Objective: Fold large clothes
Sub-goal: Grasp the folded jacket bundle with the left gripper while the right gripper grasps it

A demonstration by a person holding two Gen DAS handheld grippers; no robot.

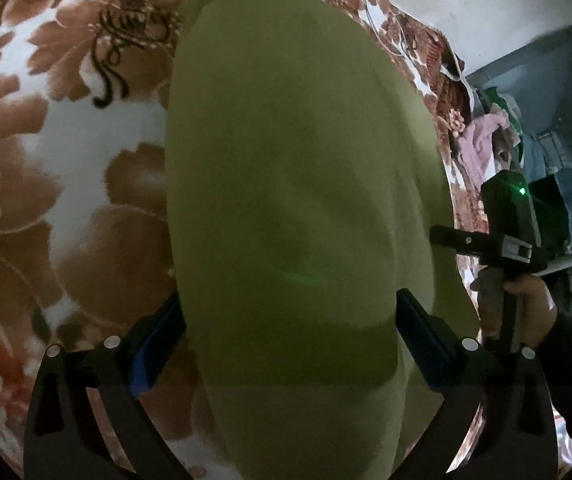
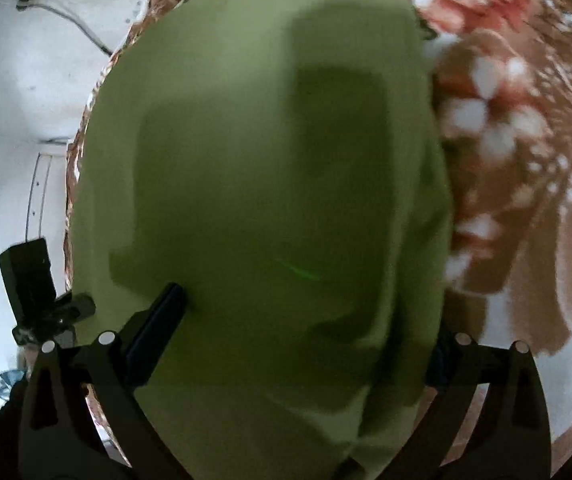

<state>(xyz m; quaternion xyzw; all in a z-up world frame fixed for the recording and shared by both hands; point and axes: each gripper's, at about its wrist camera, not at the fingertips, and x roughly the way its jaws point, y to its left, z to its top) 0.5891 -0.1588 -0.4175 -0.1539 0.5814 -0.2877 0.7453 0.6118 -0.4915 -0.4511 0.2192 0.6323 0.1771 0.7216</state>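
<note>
A plain green garment lies spread lengthwise on a flowered blanket and fills the middle of both views. My left gripper stands wide open over its near end. Its blue-padded fingers stand at either side of the cloth without pressing it. My right gripper is open too, with the green garment between its fingers. Its right finger is partly hidden by a fold of cloth. In the left wrist view the right gripper's black housing shows at the right, held by a hand.
The brown-and-white flowered blanket stretches well beyond the garment. A heap of mixed clothes lies off the blanket's far right edge beside blue furniture. A white wall with a cable borders the left of the right wrist view.
</note>
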